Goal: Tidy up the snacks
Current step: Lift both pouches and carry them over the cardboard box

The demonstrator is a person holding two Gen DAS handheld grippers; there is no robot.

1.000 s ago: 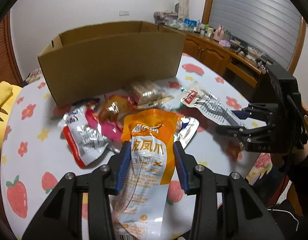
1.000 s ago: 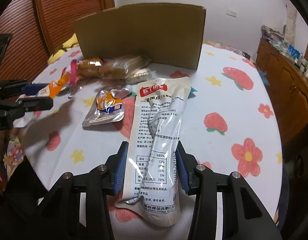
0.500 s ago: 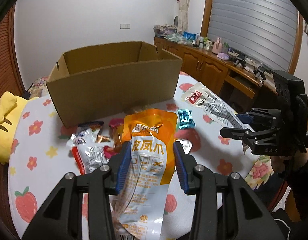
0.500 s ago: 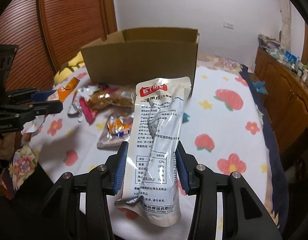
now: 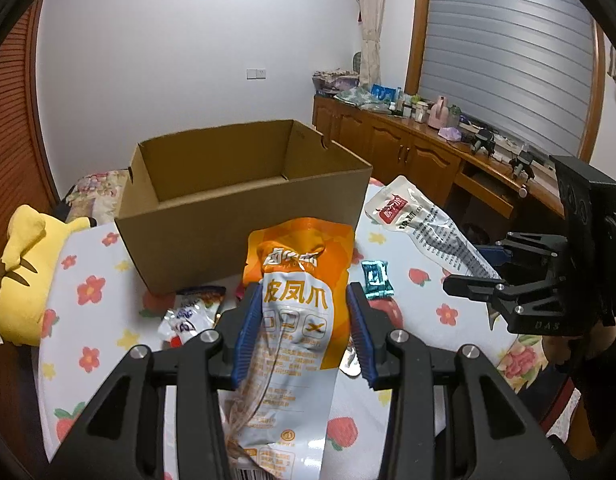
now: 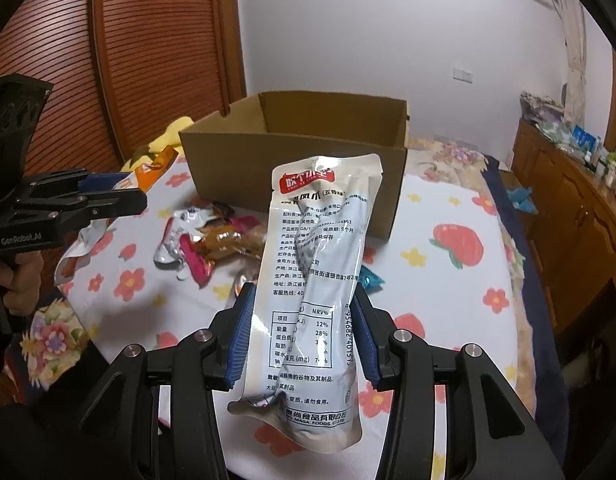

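Note:
My left gripper (image 5: 304, 300) is shut on an orange snack pouch (image 5: 298, 292), held up above the table in front of an open cardboard box (image 5: 244, 216). My right gripper (image 6: 302, 300) is shut on a long silver-white snack pouch (image 6: 316, 260), also lifted clear of the table. In the left wrist view the right gripper (image 5: 468, 272) shows at the right with the silver-white pouch (image 5: 420, 220). In the right wrist view the left gripper (image 6: 112, 192) shows at the left with the orange pouch (image 6: 152, 168). The box (image 6: 300, 160) looks empty inside.
Several loose snack packets (image 6: 204, 240) lie on the flowered tablecloth (image 6: 448, 272) before the box; a small teal packet (image 5: 376, 276) lies to the right. A yellow plush toy (image 5: 24, 264) sits at the table's left edge. A cluttered wooden sideboard (image 5: 428, 148) stands beyond.
Both grippers have risen with their pouches, so the box's open top and inside now show. The loose packets on the table appear lower and farther off.

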